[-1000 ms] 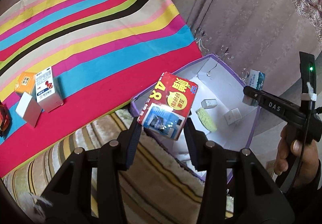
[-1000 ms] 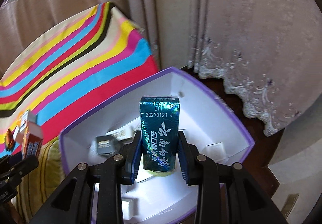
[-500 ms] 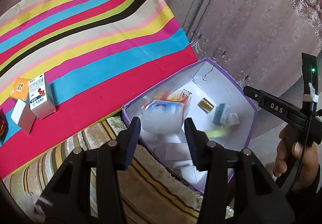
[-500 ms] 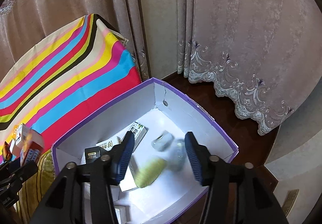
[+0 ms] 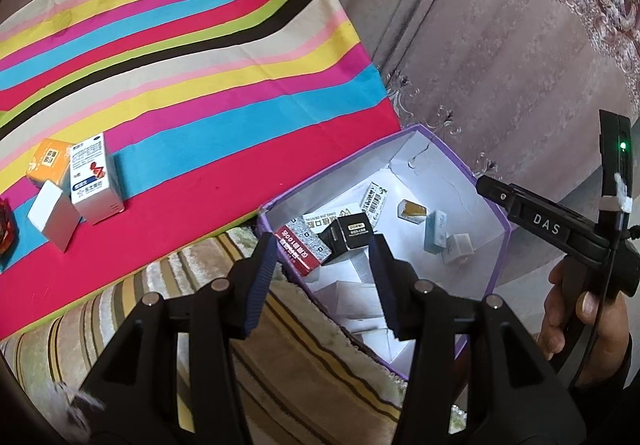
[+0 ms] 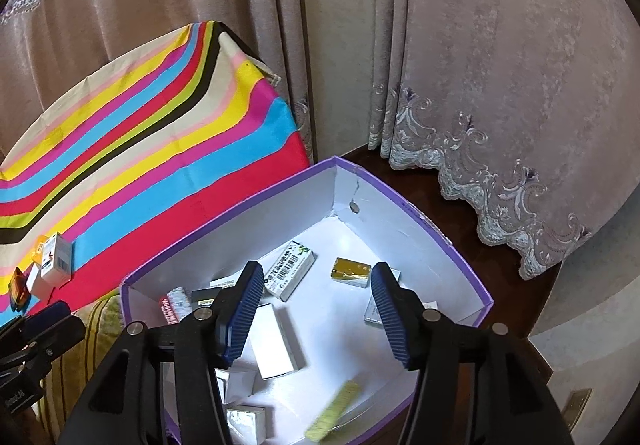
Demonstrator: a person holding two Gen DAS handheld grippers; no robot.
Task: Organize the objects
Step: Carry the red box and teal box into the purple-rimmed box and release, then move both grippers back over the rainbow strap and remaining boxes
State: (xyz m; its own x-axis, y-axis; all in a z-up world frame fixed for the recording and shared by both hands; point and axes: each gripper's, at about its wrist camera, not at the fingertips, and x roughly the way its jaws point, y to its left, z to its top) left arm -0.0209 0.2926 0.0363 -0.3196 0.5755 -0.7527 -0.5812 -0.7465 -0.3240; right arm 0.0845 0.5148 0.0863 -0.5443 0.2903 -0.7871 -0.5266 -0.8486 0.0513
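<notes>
A purple-rimmed white box (image 5: 502, 241) (image 6: 472, 277) holds several small cartons. The red carton (image 5: 302, 247) (image 6: 173, 307) lies at its near-left corner beside a black carton (image 5: 352, 235). A light blue carton (image 5: 436, 231) lies at the right side. My left gripper (image 5: 324, 285) is open and empty above the box's near edge. My right gripper (image 6: 316, 319) is open and empty above the box's middle; it also shows in the left wrist view (image 5: 532, 217). A white medicine box (image 5: 94, 179), an orange box (image 5: 48, 161) and a plain white box (image 5: 52, 219) stand on the striped cloth.
The striped cloth (image 5: 180, 65) covers a table left of the box. A striped towel (image 5: 304, 357) lies under my left gripper. Curtains (image 6: 500, 65) hang behind. A yellow-green object (image 6: 334, 411) lies in the box's near part. A dark wooden surface (image 6: 516, 293) lies right of the box.
Both grippers opened. The red carton dropped from my left gripper into the box, and the dark teal carton dropped from my right gripper into the box. Both grippers have risen.
</notes>
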